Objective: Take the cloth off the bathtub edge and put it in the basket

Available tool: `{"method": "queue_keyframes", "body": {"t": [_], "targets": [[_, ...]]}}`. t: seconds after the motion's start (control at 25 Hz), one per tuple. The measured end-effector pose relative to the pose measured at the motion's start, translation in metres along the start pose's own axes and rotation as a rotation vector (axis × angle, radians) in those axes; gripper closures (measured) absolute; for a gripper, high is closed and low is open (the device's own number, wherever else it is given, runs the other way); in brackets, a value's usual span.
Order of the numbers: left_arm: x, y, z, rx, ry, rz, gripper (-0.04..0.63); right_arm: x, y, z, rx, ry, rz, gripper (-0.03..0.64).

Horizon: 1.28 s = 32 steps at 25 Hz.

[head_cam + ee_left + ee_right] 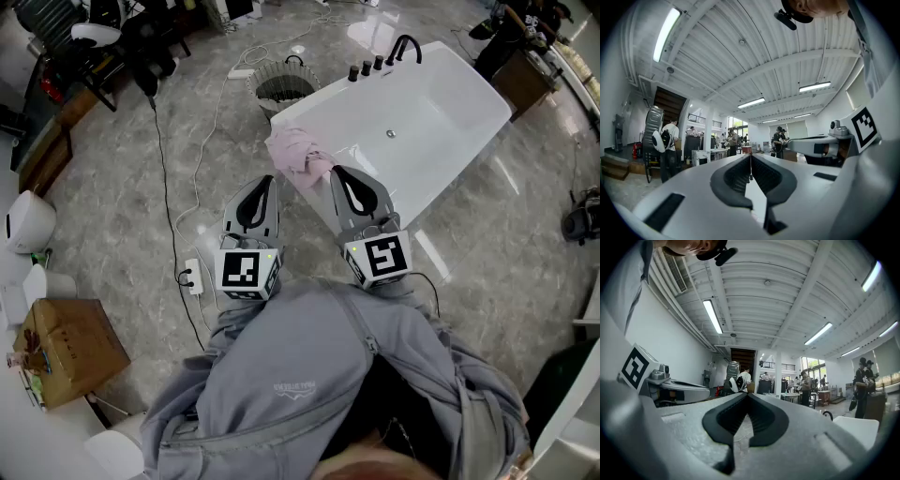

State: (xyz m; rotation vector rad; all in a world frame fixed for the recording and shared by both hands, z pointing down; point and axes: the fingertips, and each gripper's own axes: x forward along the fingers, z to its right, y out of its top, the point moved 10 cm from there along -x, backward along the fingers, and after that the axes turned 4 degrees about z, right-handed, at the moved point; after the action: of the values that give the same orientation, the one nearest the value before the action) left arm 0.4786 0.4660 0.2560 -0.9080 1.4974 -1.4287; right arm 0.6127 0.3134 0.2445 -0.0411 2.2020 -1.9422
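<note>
cloth (298, 159) on bathtub (427, 131) edge, basket (281, 86) beyond; left gripper (270, 184), right gripper (336, 174) near it, jaws closed, empty

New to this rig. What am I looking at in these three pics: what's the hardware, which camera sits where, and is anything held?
There is no robot here. A person holds a pair of tongs in each hand, and each pair carries a marker cube and its own camera. The head view looks steeply down from the person's head. In it the left tongs and right tongs point toward a white bathtub standing on the floor. A pink cloth lies on the tub's near edge, and a wire basket stands past the tub's corner. The other two pictures look along each pair of tongs into the room. Both show the jaws closed with nothing between them, so nothing is held.
</note>
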Motion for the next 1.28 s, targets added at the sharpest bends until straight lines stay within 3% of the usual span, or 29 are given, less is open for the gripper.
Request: {"method": "queue_keyframes", "body": {"t": [0.48,0.88,1.28], "targets": [[0.009,0.003,-0.02,0.012,-0.022,0.024,0.588,0.018,-0.005,-0.008,0.014,-0.013,0.012,0.612],[0.015,-0.01,-0.053,-0.005,-0.067,0.0,0.588,0.034,-0.023,-0.02,0.091,-0.099,-0.018,0.612],[0.054,-0.028,-0.08,-0.014,-0.05,-0.003,0.588,0.078,-0.042,0.008,0.116,-0.111,-0.008,0.612]]}}
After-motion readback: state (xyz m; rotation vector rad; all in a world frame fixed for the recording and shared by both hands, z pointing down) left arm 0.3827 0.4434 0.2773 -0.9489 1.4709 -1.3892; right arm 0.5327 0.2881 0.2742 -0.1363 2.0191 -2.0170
